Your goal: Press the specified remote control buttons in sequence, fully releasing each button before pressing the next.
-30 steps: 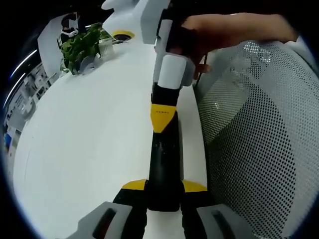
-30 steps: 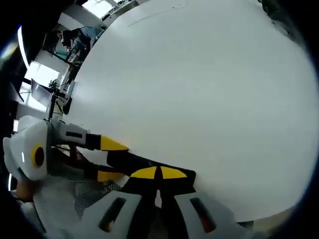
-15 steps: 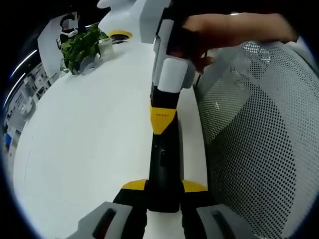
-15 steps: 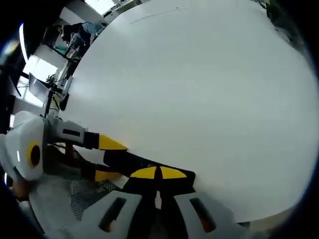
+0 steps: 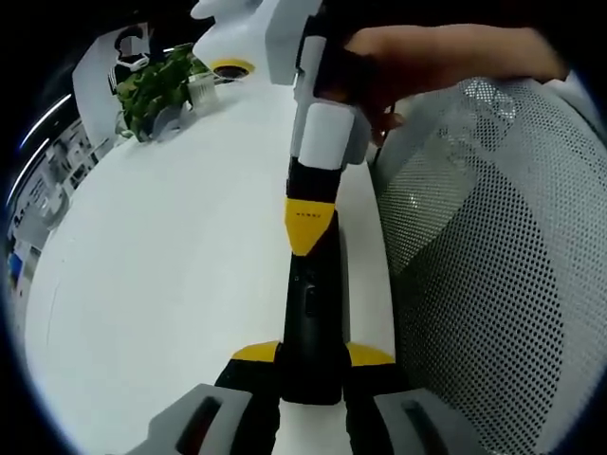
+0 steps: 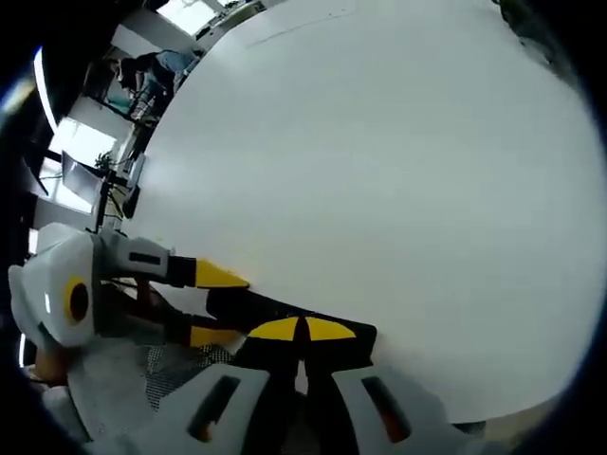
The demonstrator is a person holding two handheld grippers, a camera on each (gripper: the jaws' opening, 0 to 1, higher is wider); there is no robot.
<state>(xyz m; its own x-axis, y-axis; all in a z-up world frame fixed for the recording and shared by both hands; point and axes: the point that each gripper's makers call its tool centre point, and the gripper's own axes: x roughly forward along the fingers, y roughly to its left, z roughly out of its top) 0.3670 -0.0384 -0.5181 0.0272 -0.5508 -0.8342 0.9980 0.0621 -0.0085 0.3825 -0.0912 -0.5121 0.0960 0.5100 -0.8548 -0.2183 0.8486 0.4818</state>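
Black remote control (image 5: pixel 310 313) clamped between my left tool's (image 5: pixel 311 365) jaws, lying along the white worktop (image 5: pixel 171 284) edge. My right tool (image 5: pixel 306 223), jaws together, tip touching the remote's top face. Mesh chair back (image 5: pixel 484 284) just beside. Potted plant (image 5: pixel 156 90) well apart.

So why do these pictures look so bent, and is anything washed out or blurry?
Left gripper view: the lens curves the white table and the mesh chair; the plant at the rim looks soft, while the black remote is fairly sharp. Right gripper view: the table is evenly bright with little texture, and the windows at the left rim glare.
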